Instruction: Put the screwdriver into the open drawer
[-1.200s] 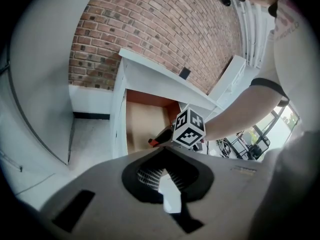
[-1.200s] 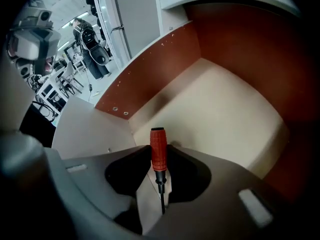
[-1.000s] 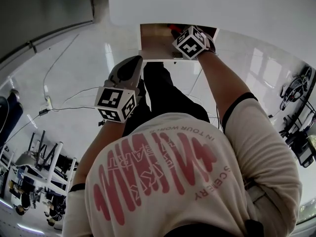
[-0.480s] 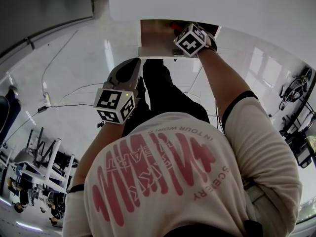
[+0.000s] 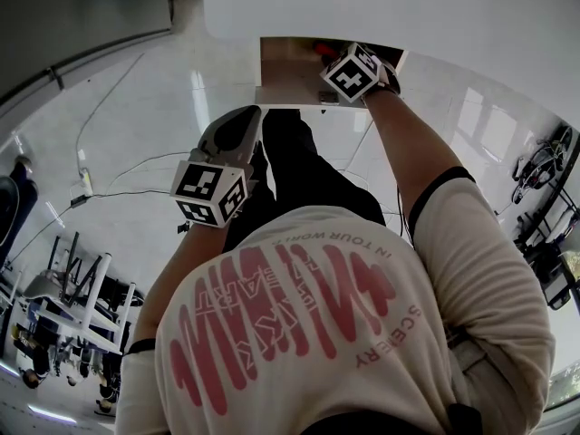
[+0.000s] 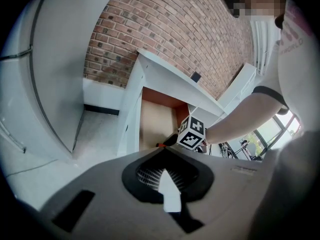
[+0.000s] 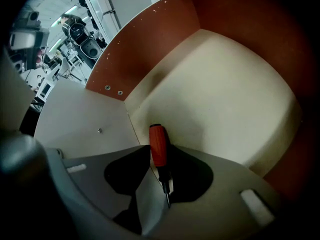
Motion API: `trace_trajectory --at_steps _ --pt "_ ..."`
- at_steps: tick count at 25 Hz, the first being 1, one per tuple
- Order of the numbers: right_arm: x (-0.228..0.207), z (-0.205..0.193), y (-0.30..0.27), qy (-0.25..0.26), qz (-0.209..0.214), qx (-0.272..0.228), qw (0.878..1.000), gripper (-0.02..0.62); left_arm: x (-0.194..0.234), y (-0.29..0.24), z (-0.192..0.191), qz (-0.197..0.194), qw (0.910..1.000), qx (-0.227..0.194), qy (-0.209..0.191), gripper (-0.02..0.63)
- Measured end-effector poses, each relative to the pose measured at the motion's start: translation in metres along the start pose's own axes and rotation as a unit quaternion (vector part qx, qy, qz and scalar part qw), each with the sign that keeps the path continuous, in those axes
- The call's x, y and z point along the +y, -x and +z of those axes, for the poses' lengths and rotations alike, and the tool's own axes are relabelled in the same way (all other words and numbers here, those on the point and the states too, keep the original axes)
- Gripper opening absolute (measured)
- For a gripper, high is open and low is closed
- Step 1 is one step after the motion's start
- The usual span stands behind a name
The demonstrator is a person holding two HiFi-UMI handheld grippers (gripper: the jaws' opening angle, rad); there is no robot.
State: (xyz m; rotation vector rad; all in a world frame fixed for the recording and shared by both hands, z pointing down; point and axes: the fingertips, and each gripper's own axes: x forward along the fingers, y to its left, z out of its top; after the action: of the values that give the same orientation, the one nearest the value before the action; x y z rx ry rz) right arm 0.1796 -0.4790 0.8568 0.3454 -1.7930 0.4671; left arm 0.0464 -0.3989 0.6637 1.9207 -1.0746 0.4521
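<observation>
1. The grey right gripper (image 7: 165, 188) has its fingers (image 7: 148, 200) clamped on the thin metal shaft of a screwdriver (image 7: 158, 150) with a smooth orange-red handle and a black collar. The handle sticks out ahead of them.
2. The screwdriver is held inside the open drawer (image 7: 227, 91), above its pale beige floor. Its handle end is near the corner where a reddish-brown side wall meets a white panel. Whether it touches the floor cannot be told.
3. In the head view, the right gripper's black-and-white marker cube (image 5: 352, 73) sits over the drawer's near edge. A bare forearm reaches to it.
4. The grey left gripper (image 6: 169, 194) has its fingers (image 6: 170, 200) pressed together. It points towards the drawer from well back.
5. In the left gripper view, the drawer juts from a white desk (image 6: 172, 81) standing against a red brick wall (image 6: 175, 29). The right gripper's cube shows at the drawer's front.
6. In the head view, the left gripper hangs above glossy white floor tiles (image 5: 127, 143), beside the person's black trousers (image 5: 299, 170).
7. A thin dark cable (image 5: 136, 194) runs across the tiles. The person's white T-shirt with red print (image 5: 299, 324) fills the lower part of the view.
</observation>
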Motion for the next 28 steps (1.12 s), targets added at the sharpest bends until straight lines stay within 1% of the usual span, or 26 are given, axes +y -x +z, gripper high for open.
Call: trace_trajectory --at_steps 8,16,21,24,26,28 --pt "0.010 -0.008 -0.002 0.000 0.032 0.021 0.999 0.127 0.001 0.004 0.002 0.000 1.0000 -0.002 -0.003 0.003" --pt "0.018 -0.011 -0.010 0.024 0.050 0.043 0.998 0.124 0.008 0.010 -0.003 0.003 1.0000 0.003 -0.005 0.003" --pt "0.025 -0.012 -0.007 0.025 0.047 0.055 0.997 0.109 0.009 0.022 -0.007 0.005 1.0000 0.000 -0.007 0.003" --pt "0.022 -0.013 0.001 0.021 0.042 0.054 0.997 0.114 0.009 0.026 -0.002 0.012 0.9998 -0.014 -0.004 0.003" --pt "0.022 -0.015 0.011 0.015 0.035 0.052 0.998 0.117 0.005 0.032 0.003 0.011 0.9997 -0.020 -0.007 0.003" --pt "0.025 -0.016 0.022 -0.004 0.029 0.051 0.998 0.120 -0.001 0.040 0.005 0.007 0.9996 -0.023 -0.015 0.003"
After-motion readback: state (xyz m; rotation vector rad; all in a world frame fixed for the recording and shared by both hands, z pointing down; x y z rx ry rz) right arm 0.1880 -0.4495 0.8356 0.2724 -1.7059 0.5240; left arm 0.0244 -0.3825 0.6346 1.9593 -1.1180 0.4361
